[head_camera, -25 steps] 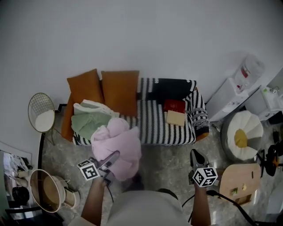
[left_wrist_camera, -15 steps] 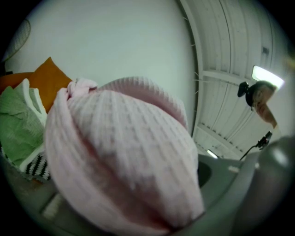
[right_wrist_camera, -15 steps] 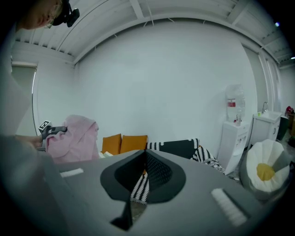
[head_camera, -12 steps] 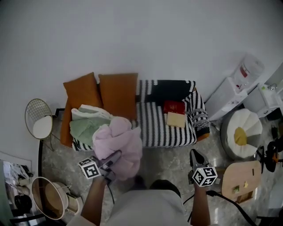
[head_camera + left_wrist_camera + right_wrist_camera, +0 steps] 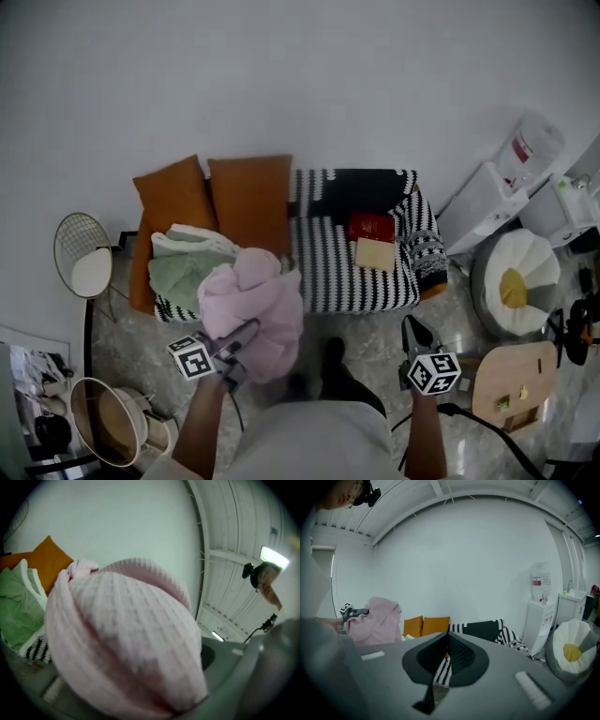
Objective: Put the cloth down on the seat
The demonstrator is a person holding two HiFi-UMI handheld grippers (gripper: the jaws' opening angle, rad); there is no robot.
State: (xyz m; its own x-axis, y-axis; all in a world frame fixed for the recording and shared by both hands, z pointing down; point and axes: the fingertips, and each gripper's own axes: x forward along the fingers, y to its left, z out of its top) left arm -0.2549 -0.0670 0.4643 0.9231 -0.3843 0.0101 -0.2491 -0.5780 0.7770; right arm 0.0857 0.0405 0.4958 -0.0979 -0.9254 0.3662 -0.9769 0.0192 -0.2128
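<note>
Cloth (image 5: 253, 305), one — pink, clamped in left gripper (image 5: 246, 333), over seat's (image 5: 342, 272) 7 o'clock edge; right gripper (image 5: 415, 330) closed, empty. Cushions (image 5: 248, 202), two; green cloth (image 5: 183, 272), one. Against a second ago — shoe (image 5: 334, 361) newly in view, seat's 6 o'clock.

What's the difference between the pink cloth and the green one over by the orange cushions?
The pink cloth is up in the air, bunched between the jaws of the left gripper; the green cloth lies loose on the seat, with no gripper on it. The pink cloth is held out in front of the seat, while the green cloth sits at its left end, before the orange cushions. Both are soft, crumpled fabric.
</note>
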